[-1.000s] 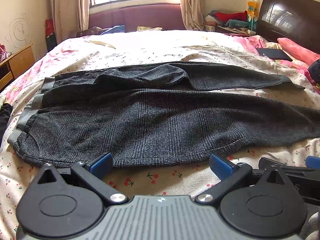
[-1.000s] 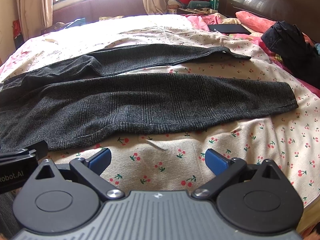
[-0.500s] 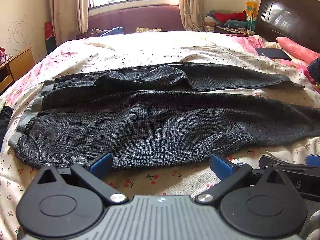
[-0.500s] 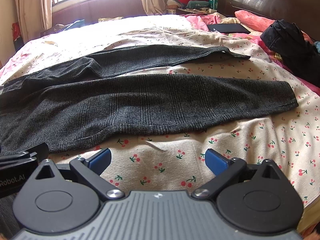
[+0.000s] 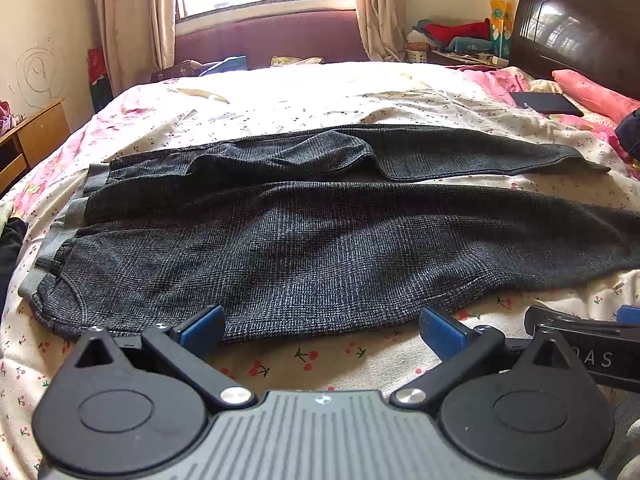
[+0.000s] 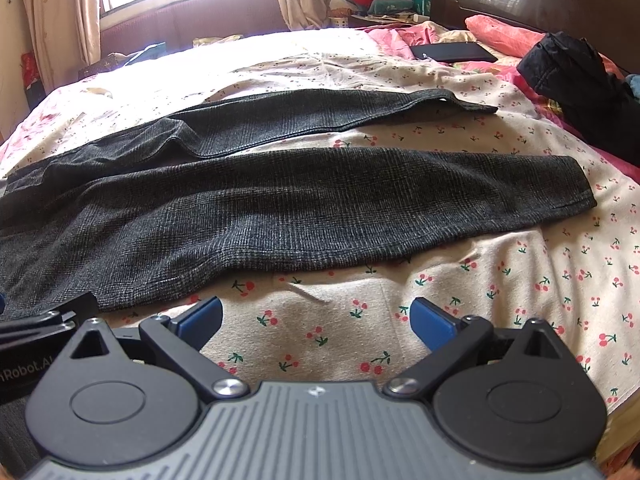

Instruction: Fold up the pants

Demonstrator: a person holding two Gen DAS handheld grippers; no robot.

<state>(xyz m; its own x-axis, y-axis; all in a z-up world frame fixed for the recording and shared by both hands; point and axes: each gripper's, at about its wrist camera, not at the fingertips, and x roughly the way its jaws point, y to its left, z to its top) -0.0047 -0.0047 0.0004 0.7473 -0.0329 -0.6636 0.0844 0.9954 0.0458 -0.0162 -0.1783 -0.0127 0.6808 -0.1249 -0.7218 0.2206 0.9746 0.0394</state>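
Dark grey checked pants (image 5: 320, 248) lie spread flat across the bed, waistband (image 5: 60, 236) at the left, both legs running to the right with a gap between them. The near leg's cuff (image 6: 576, 192) ends at the right in the right wrist view. My left gripper (image 5: 322, 330) stands open just short of the pants' near edge, close to the hip. Farther right, my right gripper (image 6: 316, 318) is open over bare sheet in front of the near leg. Neither gripper holds cloth. Each view shows the other gripper's body at its side.
The bed (image 6: 500, 280) has a cherry-print sheet. A dark bundle of clothes (image 6: 580, 80) and a black flat device (image 6: 452, 53) lie near the pink pillow (image 5: 592, 94) and headboard at the right. A wooden cabinet (image 5: 36, 136) stands left; a window seat lies behind the bed.
Both grippers have crept slightly forward toward the pants' near edge. Both stay open and the pants have not moved.
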